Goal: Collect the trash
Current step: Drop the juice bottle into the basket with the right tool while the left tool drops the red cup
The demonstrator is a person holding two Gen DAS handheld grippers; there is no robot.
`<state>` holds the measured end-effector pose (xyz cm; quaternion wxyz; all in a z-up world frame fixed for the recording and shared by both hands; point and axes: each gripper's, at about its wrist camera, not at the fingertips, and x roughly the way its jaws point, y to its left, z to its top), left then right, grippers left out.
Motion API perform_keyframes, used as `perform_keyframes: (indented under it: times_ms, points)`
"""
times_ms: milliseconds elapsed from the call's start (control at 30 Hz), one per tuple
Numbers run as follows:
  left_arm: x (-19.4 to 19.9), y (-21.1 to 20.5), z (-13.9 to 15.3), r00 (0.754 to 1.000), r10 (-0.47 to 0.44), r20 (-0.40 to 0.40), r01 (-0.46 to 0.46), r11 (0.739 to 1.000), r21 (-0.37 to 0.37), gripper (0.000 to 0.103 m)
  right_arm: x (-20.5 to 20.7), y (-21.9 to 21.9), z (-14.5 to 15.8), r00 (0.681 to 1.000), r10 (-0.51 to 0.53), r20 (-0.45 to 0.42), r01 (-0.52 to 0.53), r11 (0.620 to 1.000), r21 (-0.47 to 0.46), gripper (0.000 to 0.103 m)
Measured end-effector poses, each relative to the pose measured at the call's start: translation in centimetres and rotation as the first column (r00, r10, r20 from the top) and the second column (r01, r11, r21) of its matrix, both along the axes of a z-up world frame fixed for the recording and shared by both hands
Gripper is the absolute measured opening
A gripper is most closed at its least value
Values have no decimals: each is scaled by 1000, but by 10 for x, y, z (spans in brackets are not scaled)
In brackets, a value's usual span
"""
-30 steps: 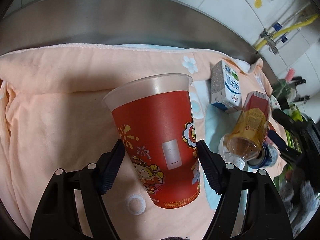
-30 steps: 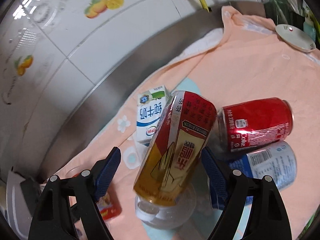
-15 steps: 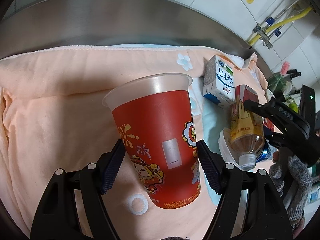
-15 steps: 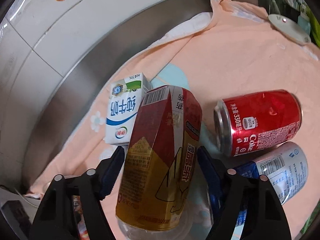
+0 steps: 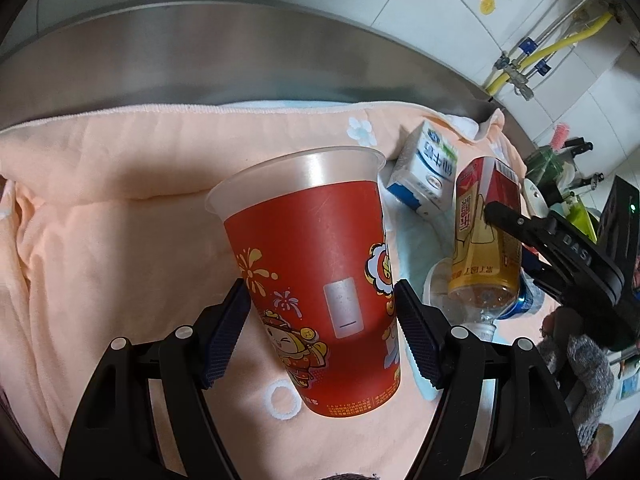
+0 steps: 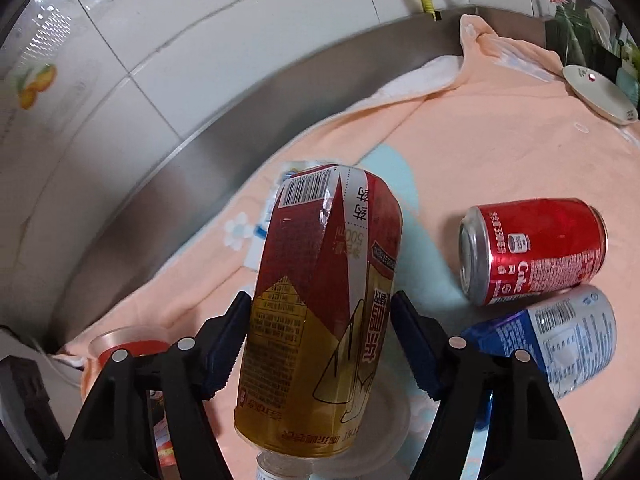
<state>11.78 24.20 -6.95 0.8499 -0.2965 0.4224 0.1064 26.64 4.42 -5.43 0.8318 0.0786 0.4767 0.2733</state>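
Observation:
In the left wrist view a red paper cup [image 5: 316,264] with cartoon prints and a frosted rim hangs tilted over the peach towel [image 5: 120,200]. My left gripper [image 5: 320,320] is shut on its lower half. In the right wrist view my right gripper [image 6: 320,328] is shut on a plastic bottle [image 6: 324,300] with a red and gold label, both pads pressing its sides, its cap end toward the camera. The left wrist view also shows that bottle [image 5: 480,248] at the right, with a black finger [image 5: 516,222] of the right gripper across it.
A milk carton [image 5: 428,172] lies beyond the bottle. A red cola can [image 6: 540,248] and a blue-white can [image 6: 560,340] lie on the towel to the right. A white saucer [image 6: 600,94] sits far right. A steel rim [image 5: 240,52] and tiled wall run behind. A grey-gloved hand [image 5: 580,360] shows.
The right gripper's jaws have come in onto the bottle, which now stands straighter between them. The right gripper has come into the left wrist view. The cup stays put in the left gripper.

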Motion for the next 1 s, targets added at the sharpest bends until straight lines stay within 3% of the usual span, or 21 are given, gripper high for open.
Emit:
perform_keyframes:
  times_ms: [300, 567, 800, 1000]
  points:
    - [-8, -15, 19, 998, -51, 43, 50, 999, 22, 72, -38, -54, 31, 998, -6, 60, -5, 983, 182, 68]
    - [-9, -65, 49, 982, -156, 105, 151, 987, 53, 72, -86, -181, 49, 977, -164, 140, 130, 967, 220, 68]
    - [2, -133, 67, 949, -277, 153, 274, 961, 44, 72, -95, -318, 33, 926, -344, 153, 337, 939, 73, 68]
    - [17, -196, 78, 906, -381, 183, 379, 924, 49, 72, -77, -396, -21, 898, -430, 94, 439, 889, -129, 68]
